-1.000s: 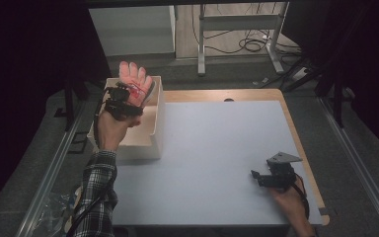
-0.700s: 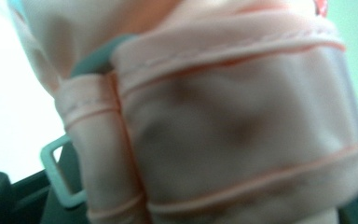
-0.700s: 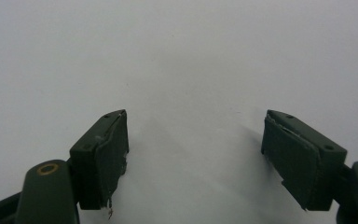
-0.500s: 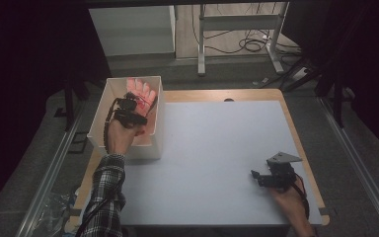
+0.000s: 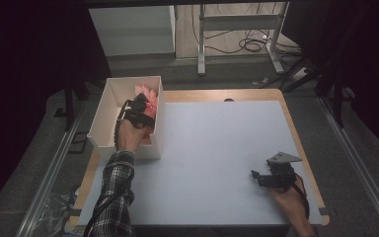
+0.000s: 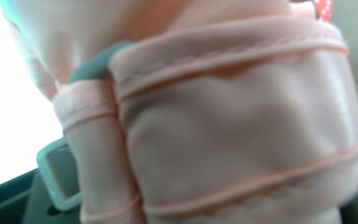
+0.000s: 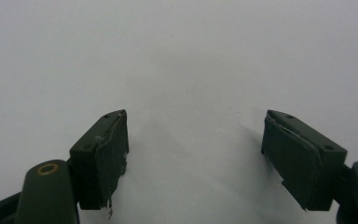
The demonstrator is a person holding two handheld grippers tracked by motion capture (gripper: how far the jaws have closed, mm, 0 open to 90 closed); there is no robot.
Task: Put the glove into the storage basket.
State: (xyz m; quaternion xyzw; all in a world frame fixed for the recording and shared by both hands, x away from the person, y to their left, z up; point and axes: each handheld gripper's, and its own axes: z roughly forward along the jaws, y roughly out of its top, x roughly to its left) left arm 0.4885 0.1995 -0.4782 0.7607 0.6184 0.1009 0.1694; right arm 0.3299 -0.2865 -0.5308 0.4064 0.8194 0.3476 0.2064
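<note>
From the high view I find my left gripper (image 5: 143,106) down inside the white box (image 5: 103,111) at ten o'clock on the table (image 5: 217,148), the pink glove (image 5: 145,92) lying at the box's twelve o'clock end; I judge this the drop-off step. The left gripper view adds pink hemmed cloth pressed against the lens; the jaws have just been opening, though I cannot tell whether they are clear, so next comes a straight lift out. The right gripper view shows my right gripper (image 7: 193,154) released, nothing between its jaws, over bare table at five o'clock.
</note>
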